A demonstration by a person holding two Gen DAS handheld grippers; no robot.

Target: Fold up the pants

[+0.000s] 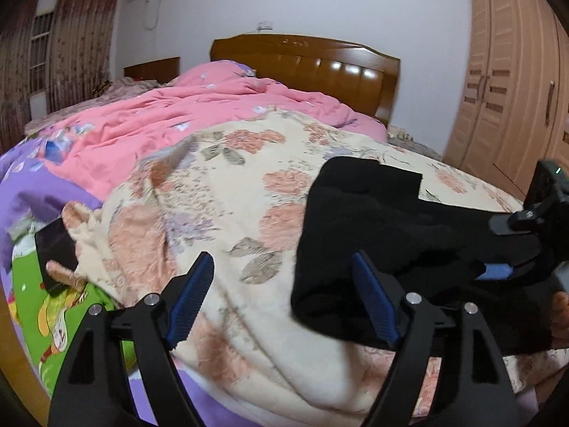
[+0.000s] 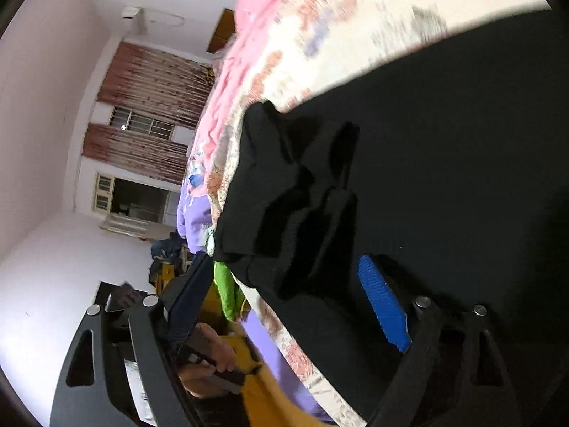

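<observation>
Black pants lie bunched on the cream floral blanket, at the right of the left wrist view. My left gripper is open just above the blanket, its right pad over the pants' near edge, nothing between the jaws. My right gripper shows at the far right of that view, at the pants' right end. In the right wrist view, tilted sideways, the right gripper is open with a folded edge of the pants between its blue pads, not pinched.
A pink quilt and purple cartoon sheet cover the bed's left. A dark phone-like item lies left. Wooden headboard behind, wardrobe at right. Curtained window in the right wrist view.
</observation>
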